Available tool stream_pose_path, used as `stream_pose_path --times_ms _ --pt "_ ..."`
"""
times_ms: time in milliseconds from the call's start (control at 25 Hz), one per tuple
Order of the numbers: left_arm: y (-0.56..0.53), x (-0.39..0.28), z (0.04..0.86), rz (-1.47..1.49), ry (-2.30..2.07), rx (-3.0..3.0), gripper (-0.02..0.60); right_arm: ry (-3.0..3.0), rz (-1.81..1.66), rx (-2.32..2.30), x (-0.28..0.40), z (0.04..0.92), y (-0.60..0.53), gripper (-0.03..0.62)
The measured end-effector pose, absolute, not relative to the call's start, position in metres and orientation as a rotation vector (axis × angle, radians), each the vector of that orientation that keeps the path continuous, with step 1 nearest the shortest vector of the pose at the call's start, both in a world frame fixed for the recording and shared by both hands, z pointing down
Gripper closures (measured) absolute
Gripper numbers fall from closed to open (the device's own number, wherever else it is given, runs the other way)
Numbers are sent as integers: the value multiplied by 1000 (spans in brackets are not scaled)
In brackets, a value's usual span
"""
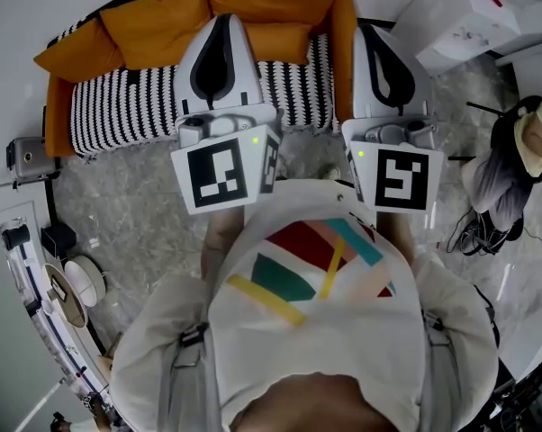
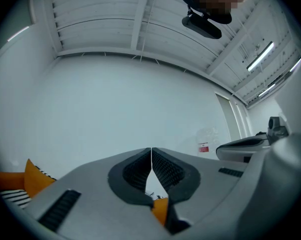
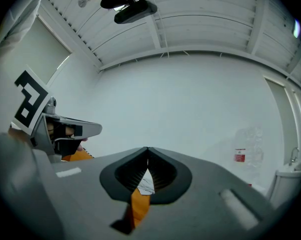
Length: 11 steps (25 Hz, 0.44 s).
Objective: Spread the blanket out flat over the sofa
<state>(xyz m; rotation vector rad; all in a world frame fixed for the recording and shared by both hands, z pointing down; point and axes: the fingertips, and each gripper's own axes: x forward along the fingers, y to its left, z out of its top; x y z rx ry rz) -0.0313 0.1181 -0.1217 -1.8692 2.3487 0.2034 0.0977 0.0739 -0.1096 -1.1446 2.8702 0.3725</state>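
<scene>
The black-and-white striped blanket [image 1: 118, 106] is lying on the orange sofa [image 1: 343, 34], covering the seat and hanging over its front edge. Its long axis is running left to right along the seat. Orange cushions [image 1: 154, 25] are sitting on top of it.

It is lying ahead of and below both tools. The left gripper [image 1: 224, 21] is hanging over the middle of the striped cloth, so it is the nearer one. The right gripper [image 1: 372, 32] is hanging over the sofa's right arm, beside the blanket's right end.

Both are being held side by side in front of the person's chest, tipped slightly upward toward the white wall rather than down at the cloth. Each pair of jaws is pressing together with nothing between them. I judge that reaching the blanket is going to need a dip forward and down.
</scene>
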Motion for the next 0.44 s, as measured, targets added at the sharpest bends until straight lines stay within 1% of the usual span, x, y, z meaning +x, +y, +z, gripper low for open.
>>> stream_pose_path --times_ms 440 --pt "122 -34 -121 202 2360 -1853 565 2871 378 -1139 98 -109 77 589"
